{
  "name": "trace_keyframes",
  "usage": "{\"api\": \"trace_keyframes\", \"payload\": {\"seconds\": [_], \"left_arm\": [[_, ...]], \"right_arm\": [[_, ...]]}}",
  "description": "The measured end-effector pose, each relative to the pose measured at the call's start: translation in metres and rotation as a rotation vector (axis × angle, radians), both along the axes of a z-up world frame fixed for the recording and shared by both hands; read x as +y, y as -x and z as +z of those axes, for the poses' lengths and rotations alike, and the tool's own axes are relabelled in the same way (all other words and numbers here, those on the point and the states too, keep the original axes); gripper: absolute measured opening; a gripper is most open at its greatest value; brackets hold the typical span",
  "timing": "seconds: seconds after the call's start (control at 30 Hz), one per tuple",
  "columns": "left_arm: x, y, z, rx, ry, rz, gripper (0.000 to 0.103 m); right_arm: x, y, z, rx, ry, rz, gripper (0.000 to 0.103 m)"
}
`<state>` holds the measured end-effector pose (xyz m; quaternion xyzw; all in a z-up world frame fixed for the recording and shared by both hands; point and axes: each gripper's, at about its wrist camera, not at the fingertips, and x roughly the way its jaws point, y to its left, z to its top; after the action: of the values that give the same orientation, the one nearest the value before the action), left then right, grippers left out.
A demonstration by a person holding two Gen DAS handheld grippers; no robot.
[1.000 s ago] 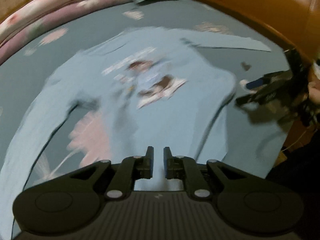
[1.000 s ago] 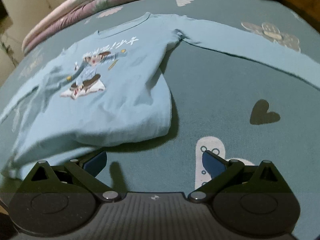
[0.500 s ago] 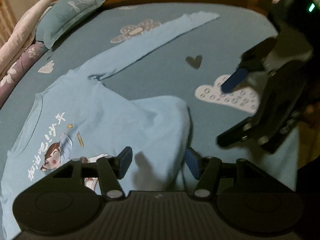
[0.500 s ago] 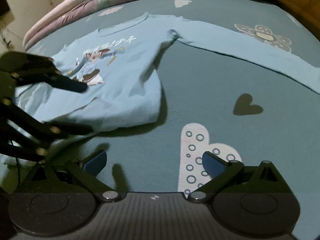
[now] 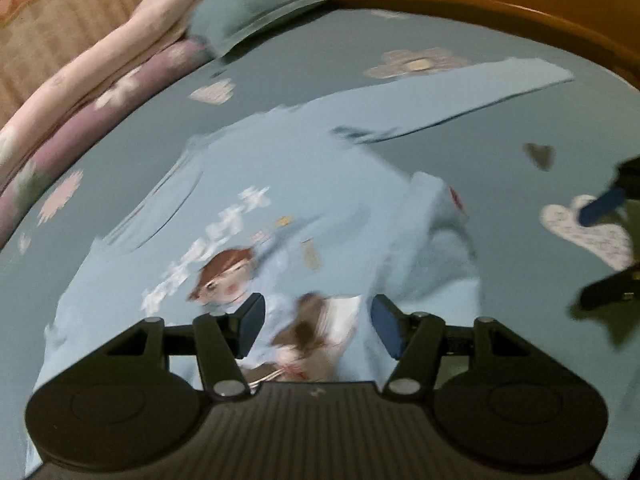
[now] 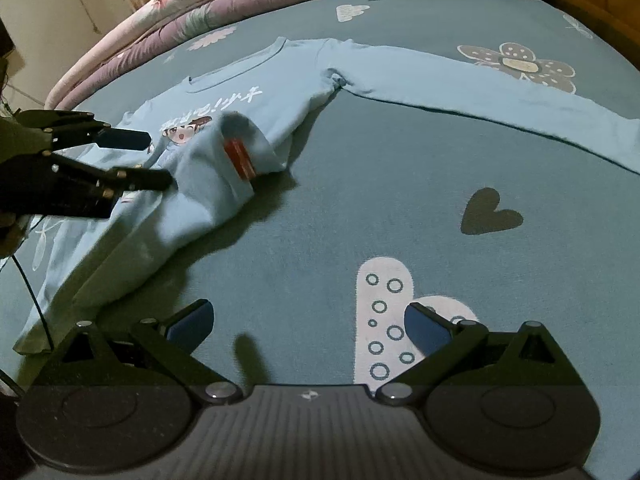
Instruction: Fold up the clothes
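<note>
A light blue long-sleeved shirt (image 6: 280, 76) with a cartoon print (image 5: 224, 280) lies on the teal bed sheet (image 6: 400, 184). Its lower right corner (image 6: 224, 168) is turned over onto the body, showing a red tag (image 6: 238, 156). One sleeve (image 6: 500, 96) stretches out flat to the right. My left gripper (image 5: 316, 328) is open just above the print; it also shows in the right wrist view (image 6: 156, 160), jaws apart beside the folded corner. My right gripper (image 6: 308, 320) is open and empty over bare sheet, and its fingers (image 5: 600, 204) show at the left wrist view's right edge.
A rolled floral quilt (image 6: 192, 8) and a teal pillow (image 5: 256, 4) lie along the far side of the bed. A wooden bed frame (image 5: 500, 4) runs behind. The sheet has a white heart (image 6: 384, 320) and a dark heart (image 6: 490, 216) printed on it.
My left gripper opened from shut a second ago and has swung over the shirt's print. The shirt's lower right corner now lies folded over with the red tag up. My right gripper stayed.
</note>
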<state>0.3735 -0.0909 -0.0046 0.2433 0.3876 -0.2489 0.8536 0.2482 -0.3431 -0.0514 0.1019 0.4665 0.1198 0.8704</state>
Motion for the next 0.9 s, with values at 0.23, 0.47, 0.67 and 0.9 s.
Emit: {"api": "trace_keyframes", "payload": {"seconds": [0.23, 0.47, 0.67, 0.9], "left_arm": [[0.034, -0.002, 0.005, 0.057, 0.075, 0.143, 0.059], [0.026, 0.021, 0.027, 0.086, 0.203, 0.063, 0.067], [-0.033, 0.028, 0.006, 0.064, 0.093, -0.152, 0.073], [-0.022, -0.001, -0.002, 0.015, 0.049, -0.040, 0.072]], "right_arm": [[-0.002, -0.003, 0.004, -0.020, -0.127, 0.025, 0.103], [0.009, -0.014, -0.005, -0.018, -0.190, 0.066, 0.103], [0.010, -0.016, -0.006, -0.022, -0.185, 0.080, 0.103], [0.009, -0.014, -0.008, -0.039, -0.180, 0.091, 0.103]]}}
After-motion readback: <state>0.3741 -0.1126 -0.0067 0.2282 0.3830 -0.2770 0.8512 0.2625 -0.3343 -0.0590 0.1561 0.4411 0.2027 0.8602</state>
